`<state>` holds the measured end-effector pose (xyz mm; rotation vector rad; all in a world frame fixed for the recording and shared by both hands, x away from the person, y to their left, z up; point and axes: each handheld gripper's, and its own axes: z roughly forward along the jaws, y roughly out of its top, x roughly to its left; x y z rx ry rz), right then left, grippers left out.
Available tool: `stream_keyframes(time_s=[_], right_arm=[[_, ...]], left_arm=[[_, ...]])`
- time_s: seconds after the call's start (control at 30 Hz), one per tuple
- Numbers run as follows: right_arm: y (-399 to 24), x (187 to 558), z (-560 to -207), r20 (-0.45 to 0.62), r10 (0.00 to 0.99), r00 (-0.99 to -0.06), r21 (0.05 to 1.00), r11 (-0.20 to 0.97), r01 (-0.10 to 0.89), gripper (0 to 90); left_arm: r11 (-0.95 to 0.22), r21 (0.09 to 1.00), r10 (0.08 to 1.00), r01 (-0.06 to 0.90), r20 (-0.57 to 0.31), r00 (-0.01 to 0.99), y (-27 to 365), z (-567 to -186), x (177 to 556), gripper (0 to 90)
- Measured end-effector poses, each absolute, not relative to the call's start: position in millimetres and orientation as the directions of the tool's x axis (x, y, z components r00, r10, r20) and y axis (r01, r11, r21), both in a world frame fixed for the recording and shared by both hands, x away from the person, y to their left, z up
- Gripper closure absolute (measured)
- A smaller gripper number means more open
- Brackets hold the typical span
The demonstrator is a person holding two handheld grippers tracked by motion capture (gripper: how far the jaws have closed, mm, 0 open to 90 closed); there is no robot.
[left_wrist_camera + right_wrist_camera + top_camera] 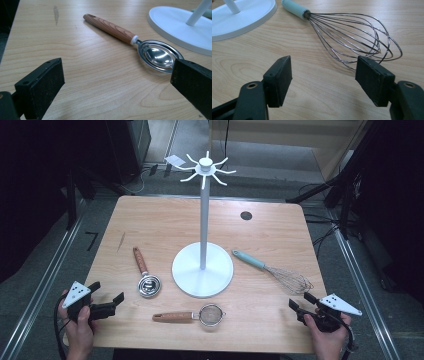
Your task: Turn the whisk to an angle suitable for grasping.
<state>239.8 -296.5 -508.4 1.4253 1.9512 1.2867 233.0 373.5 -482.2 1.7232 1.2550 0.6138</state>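
Note:
A white hanging stand (203, 265) with hooked arms at its top rises from the middle of the wooden table (165, 222). A wood-handled metal egg separator (145, 274) lies left of its base, and a wood-handled small strainer (192, 315) lies in front. A wire whisk (275, 272) with a teal handle lies to the right. My left gripper (107, 296) stands open at the front left, empty, looking at the separator (140, 46). My right gripper (302, 303) stands open at the front right, empty, just short of the whisk (347, 37).
A dark round grommet (245, 215) sits near the table's far right. A dark streak (120, 241) marks the wood at the left. Cables, dark equipment and metal rails lie on the floor around the table.

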Motion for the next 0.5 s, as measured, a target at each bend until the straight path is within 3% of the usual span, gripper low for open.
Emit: stream_keyframes(time_s=[0.23,0.37,0.5], right_arm=[[-297.5,238.3,-496.1,0.16,0.892,-0.424,0.845,0.098,0.526,39.2],[-291.8,238.0,-484.0,0.059,0.872,-0.486,0.832,0.226,0.507,42.3],[-289.0,239.9,-477.8,0.024,0.855,-0.518,0.838,0.266,0.477,46.8]], left_arm=[[-0.084,0.863,0.929,0.498,-0.114,0.353,374.4,-482.1,234.3,0.0],[-0.079,0.852,0.931,0.517,-0.122,0.343,375.3,-482.4,236.7,0.0],[-0.09,0.847,0.932,0.524,-0.114,0.344,374.2,-482.4,237.7,0.0]])
